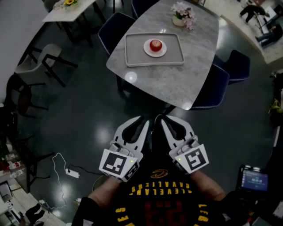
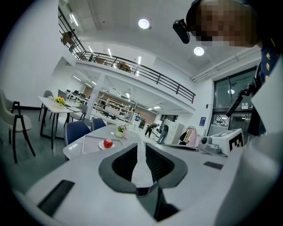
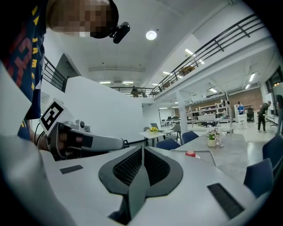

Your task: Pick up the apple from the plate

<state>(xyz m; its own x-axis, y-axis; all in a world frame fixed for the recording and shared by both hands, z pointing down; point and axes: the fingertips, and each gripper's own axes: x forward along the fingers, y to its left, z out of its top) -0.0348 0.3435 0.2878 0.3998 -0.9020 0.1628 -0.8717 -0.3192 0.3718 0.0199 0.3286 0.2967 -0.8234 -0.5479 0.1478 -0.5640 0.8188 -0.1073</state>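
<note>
A red apple (image 1: 155,45) sits on a small white plate (image 1: 147,50) inside a grey tray (image 1: 131,53) on the marble table (image 1: 177,75). The apple (image 2: 108,143) is far off at the left in the left gripper view and, small and red (image 3: 190,153), right of centre in the right gripper view. Both grippers hang close to the person's body, well short of the table. The left gripper (image 1: 145,119) is shut and empty. Beside it, the right gripper (image 1: 159,119) is also shut with nothing in it.
A pot of pale flowers (image 1: 182,14) stands behind the tray. Dark blue chairs (image 1: 113,29) ring the table, another (image 1: 216,90) at the near right corner. A second table with yellow flowers (image 1: 68,6) and chairs is at far left. A cable and adapter (image 1: 70,172) lie on the dark floor.
</note>
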